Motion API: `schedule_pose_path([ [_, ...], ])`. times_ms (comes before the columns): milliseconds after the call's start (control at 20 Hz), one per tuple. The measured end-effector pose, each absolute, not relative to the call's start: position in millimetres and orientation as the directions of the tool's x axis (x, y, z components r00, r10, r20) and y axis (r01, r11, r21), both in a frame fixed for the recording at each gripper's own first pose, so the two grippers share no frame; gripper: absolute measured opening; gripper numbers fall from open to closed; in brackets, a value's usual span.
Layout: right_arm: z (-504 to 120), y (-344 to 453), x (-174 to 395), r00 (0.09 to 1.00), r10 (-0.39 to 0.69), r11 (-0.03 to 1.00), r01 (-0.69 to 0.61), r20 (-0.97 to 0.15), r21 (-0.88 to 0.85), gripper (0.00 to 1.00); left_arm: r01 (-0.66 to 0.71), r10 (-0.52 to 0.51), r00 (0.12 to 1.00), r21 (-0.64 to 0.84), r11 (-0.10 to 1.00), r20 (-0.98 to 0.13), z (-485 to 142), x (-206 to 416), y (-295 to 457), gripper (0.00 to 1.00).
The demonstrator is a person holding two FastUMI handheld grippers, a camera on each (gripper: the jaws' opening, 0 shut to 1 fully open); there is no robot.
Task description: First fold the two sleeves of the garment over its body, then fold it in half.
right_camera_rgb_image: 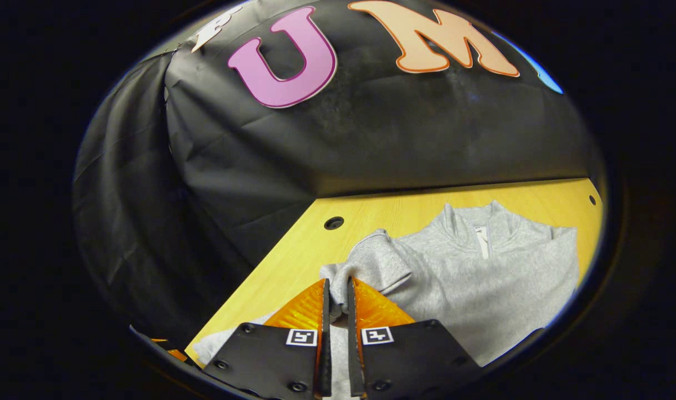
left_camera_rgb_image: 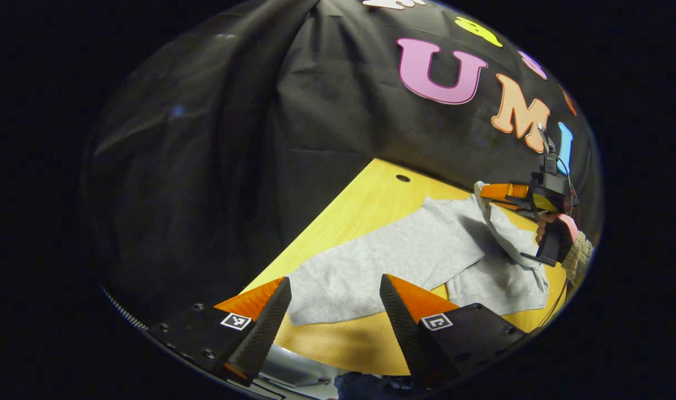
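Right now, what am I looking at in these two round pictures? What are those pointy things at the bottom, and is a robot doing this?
No robot here. A person holds a two-finger grabbing tool in each hand, and a small camera rides on each tool, looking forward past its fingers. Those pointy shapes at the bottom are the tool's own fingers.

In the left gripper view you see the left gripper with its fingers wide apart, holding nothing. Farther off is the person's hand with the other tool.

In the right gripper view, the right gripper has its fingers pinched on a sleeve of a soft grey sweatshirt with a zip collar, lifting it over the body.

The sweatshirt lies on a yellow wooden table. The sleeves get folded in, then the sweatshirt is folded in half.
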State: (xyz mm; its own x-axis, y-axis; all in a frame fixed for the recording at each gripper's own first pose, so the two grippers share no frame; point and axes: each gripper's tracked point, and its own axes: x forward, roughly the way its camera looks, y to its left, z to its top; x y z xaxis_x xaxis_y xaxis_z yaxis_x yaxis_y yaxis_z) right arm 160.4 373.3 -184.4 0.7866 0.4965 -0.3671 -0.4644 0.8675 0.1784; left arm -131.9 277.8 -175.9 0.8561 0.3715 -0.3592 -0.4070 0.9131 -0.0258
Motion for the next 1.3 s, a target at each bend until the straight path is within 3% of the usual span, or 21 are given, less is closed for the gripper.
schedule_pose_path([
  [100, -190.1, 373.6, 160.4, 0.774, 0.504, 0.863, -0.469, -0.383, 0.187, 0.21, -0.429, 0.382, 0.841, -0.041, 0.902, -0.383, -188.7, -132.6, 284.6, 0.94],
  [150, -194.6, 379.1, 162.5, 0.763, 0.519, 0.854, -0.479, -0.385, 0.201, 0.17, -0.436, 0.385, 0.835, -0.047, 0.899, -0.393, -195.4, -132.6, 286.9, 0.94],
  [300, -198.2, 382.1, 154.4, 0.749, 0.536, 0.843, -0.504, -0.390, 0.191, 0.46, -0.450, 0.395, 0.818, -0.037, 0.892, -0.418, -211.5, -131.7, 296.3, 0.95],
  [400, -202.4, 385.7, 148.1, 0.742, 0.541, 0.836, -0.525, -0.395, 0.159, 0.70, -0.453, 0.404, 0.811, -0.016, 0.891, -0.424, -214.3, -128.4, 301.2, 0.95],
  [500, -199.2, 385.0, 140.9, 0.743, 0.545, 0.830, -0.544, -0.389, 0.123, 1.00, -0.453, 0.404, 0.806, -0.012, 0.891, -0.432, -217.8, -124.5, 303.4, 0.95],
  [550, -196.1, 383.5, 138.8, 0.749, 0.540, 0.831, -0.547, -0.384, 0.103, 0.93, -0.452, 0.402, 0.805, -0.013, 0.892, -0.436, -219.2, -123.5, 303.5, 0.95],
  [600, -193.9, 381.6, 135.0, 0.752, 0.538, 0.831, -0.549, -0.381, 0.089, 0.98, -0.451, 0.401, 0.804, -0.012, 0.892, -0.440, -222.6, -122.8, 303.5, 0.95],
  [900, -176.0, 365.8, 117.4, 0.774, 0.527, 0.837, -0.544, -0.352, 0.057, 0.98, -0.461, 0.413, 0.779, 0.015, 0.887, -0.471, -237.1, -119.6, 302.5, 0.95],
  [1000, -166.1, 353.4, 114.1, 0.790, 0.515, 0.845, -0.533, -0.334, 0.042, 0.94, -0.462, 0.420, 0.779, 0.027, 0.887, -0.466, -238.2, -119.4, 304.3, 1.00],
  [1100, -158.0, 341.2, 107.9, 0.798, 0.510, 0.849, -0.528, -0.322, 0.035, 0.94, -0.479, 0.445, 0.766, 0.048, 0.876, -0.464, -239.9, -123.5, 311.8, 0.90],
  [1150, -155.5, 334.4, 104.3, 0.799, 0.508, 0.850, -0.526, -0.321, 0.035, 0.94, -0.487, 0.454, 0.764, 0.051, 0.872, -0.459, -239.5, -124.1, 313.1, 0.79],
  [1300, -155.8, 309.9, 92.8, 0.805, 0.493, 0.859, -0.510, -0.330, 0.038, 0.97, -0.480, 0.455, 0.765, 0.066, 0.875, -0.456, -240.1, -124.7, 314.6, 0.71],
])
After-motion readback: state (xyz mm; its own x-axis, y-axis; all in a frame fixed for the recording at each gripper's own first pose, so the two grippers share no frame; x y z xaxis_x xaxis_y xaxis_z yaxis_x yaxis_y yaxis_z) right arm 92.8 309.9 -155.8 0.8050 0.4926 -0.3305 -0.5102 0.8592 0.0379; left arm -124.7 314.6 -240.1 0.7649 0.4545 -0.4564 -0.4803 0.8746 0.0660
